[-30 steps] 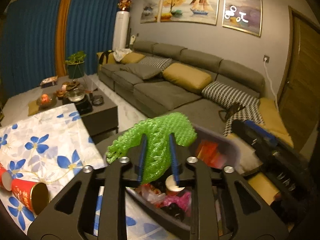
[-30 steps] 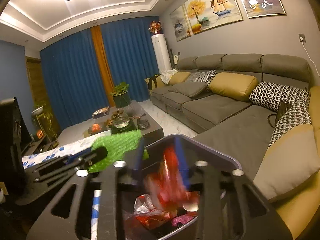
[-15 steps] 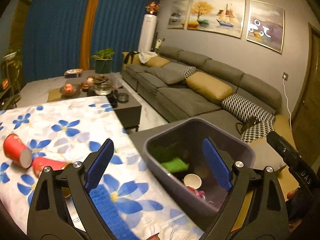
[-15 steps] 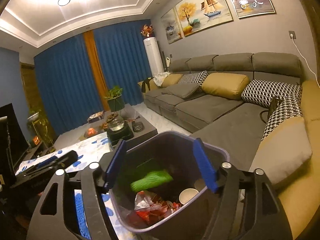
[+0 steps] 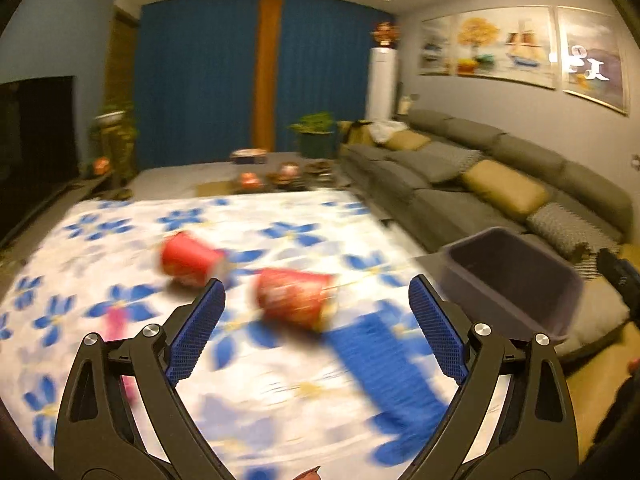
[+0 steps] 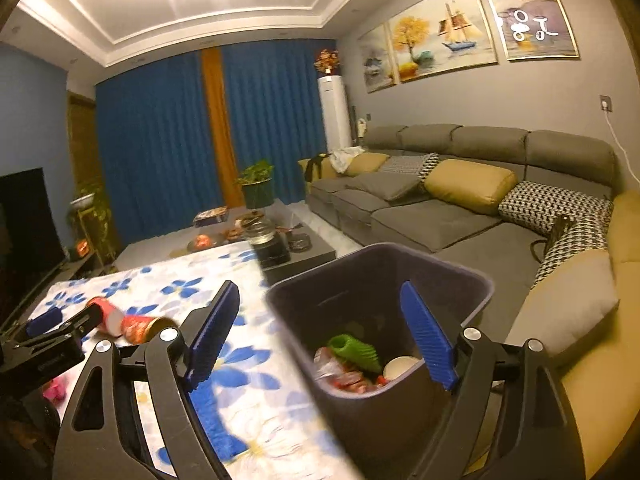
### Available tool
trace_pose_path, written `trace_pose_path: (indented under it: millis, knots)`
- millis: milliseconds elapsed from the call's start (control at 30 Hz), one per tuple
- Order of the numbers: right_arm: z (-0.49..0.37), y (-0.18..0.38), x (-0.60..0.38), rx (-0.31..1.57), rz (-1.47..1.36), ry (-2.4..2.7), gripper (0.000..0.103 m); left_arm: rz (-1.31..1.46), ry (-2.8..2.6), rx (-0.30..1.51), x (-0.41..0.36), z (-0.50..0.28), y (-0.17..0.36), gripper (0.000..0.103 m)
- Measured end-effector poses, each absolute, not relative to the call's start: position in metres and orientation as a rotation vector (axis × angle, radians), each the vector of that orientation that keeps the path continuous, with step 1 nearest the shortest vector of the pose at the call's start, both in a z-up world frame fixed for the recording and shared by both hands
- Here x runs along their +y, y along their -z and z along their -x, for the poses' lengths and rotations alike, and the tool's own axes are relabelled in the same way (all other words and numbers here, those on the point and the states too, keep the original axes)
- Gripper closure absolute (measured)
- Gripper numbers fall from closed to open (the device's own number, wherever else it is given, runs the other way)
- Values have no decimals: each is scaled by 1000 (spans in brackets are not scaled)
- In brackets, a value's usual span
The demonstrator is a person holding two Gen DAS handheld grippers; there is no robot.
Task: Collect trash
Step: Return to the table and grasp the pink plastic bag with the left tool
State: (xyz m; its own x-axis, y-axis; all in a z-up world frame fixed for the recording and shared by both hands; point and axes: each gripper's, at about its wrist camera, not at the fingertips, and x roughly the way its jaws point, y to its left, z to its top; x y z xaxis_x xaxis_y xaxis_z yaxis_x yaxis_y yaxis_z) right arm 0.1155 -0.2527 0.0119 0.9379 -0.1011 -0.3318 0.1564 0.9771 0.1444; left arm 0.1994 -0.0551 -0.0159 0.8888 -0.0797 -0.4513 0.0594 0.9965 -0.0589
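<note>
My left gripper (image 5: 316, 282) stands open and empty over the flower-print tablecloth (image 5: 280, 216). Two red paper cups lie on their sides ahead of it, one (image 5: 294, 298) between the fingers' line, the other (image 5: 188, 260) farther left. The picture is blurred. A dark purple bin (image 6: 480, 284) sits off the table's right edge. My right gripper (image 6: 319, 286) hovers over it with jaws opening and nothing between the pads. Inside the bin lie a green foam net (image 6: 356, 350), a white cup (image 6: 400, 366) and red wrappers (image 6: 348, 378).
A pink scrap (image 5: 116, 320) lies on the cloth at the left. A grey sofa (image 6: 440, 216) with cushions runs along the right wall. Beyond the cloth a low dark table (image 6: 296, 248) carries a kettle and dishes. A television (image 5: 36, 136) stands at the left.
The left gripper let go of the green net and the right dropped red wrappers, all now in the bin. Both jaws opened wide. The left gripper swung left from the bin to the table.
</note>
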Motion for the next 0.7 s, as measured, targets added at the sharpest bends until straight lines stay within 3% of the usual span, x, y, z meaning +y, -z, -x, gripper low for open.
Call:
trace_pose_path:
  millis: [367,700]
  knots:
    - [-115,2,-177,370,-153,1,21,75,-130,519,63,-159,40,12]
    - [-118,17,-123,410,-116,-75,21,91,-145,595,113,-159,67,12]
